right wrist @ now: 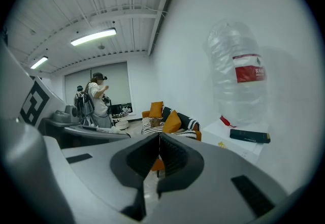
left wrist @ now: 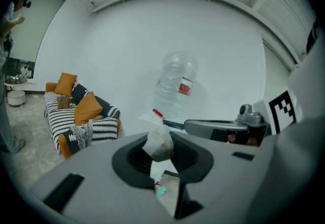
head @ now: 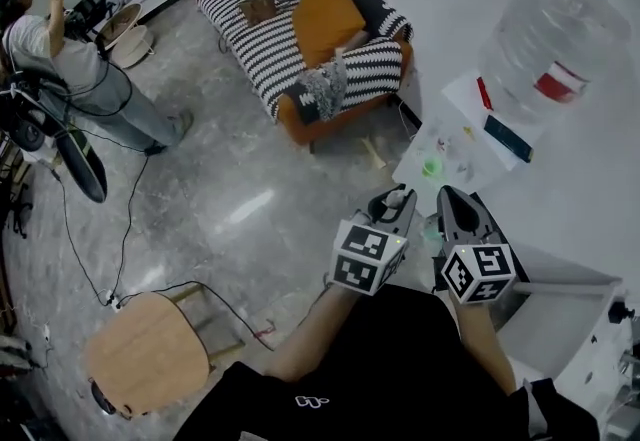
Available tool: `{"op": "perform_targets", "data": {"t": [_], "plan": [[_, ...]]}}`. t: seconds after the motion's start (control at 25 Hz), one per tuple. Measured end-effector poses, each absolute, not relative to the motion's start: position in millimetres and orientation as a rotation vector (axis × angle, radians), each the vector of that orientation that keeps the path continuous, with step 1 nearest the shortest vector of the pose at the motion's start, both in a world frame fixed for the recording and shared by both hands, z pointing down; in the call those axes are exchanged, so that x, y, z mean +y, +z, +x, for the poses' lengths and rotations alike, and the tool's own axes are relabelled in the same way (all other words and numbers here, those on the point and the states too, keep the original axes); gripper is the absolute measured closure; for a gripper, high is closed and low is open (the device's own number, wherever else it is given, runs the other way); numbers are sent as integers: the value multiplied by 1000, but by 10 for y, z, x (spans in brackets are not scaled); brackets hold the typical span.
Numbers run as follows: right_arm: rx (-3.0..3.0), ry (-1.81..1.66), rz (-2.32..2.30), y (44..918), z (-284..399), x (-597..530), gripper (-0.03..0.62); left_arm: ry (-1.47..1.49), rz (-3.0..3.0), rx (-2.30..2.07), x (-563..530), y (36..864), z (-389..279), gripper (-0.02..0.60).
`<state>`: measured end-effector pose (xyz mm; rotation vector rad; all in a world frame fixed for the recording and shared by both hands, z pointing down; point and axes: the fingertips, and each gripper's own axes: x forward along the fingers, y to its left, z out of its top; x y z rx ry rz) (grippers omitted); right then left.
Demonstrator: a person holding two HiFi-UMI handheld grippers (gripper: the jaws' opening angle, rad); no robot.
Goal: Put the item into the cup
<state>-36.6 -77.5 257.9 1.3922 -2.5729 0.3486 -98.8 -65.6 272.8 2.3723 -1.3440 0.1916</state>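
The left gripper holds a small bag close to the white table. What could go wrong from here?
The left gripper pinches the small bag only at its jaw tips, with much of the bag sticking out, so it might slip. The right gripper, shut and empty, sits right beside it; they could bump. The white table holds small items near a water bottle; reaching in might knock something.

sofa (head: 262, 51): black-white stripes | cushions (head: 325, 14): orange | bottle label (head: 557, 84): red | item (left wrist: 160, 146): beige

No legible text or numbers anywhere.
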Motion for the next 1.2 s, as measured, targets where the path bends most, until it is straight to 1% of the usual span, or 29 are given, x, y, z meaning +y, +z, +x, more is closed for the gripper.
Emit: {"op": "perform_targets", "data": {"t": [0.28,0.44,0.6,0.84,0.96,1.2], "plan": [[-2413,439,1530,2862,205,-704,585,211,2310,-1233,-534,3096,-777,515],[-2374,435,1540,2917,311,-667,584,212,2251,-1177,-532,3342,-650,515],[-2310,458,1565,2966,515,-485,584,224,2190,-1081,-354,3576,-426,515],[-2246,554,1608,3307,960,-708,584,275,2153,-1028,-541,3960,-46,515],[-2234,696,1575,3583,915,-696,585,320,2108,-1003,-496,4102,3,515],[-2267,720,1473,4017,691,-1005,585,390,2091,-1006,-806,4403,46,515]]}}
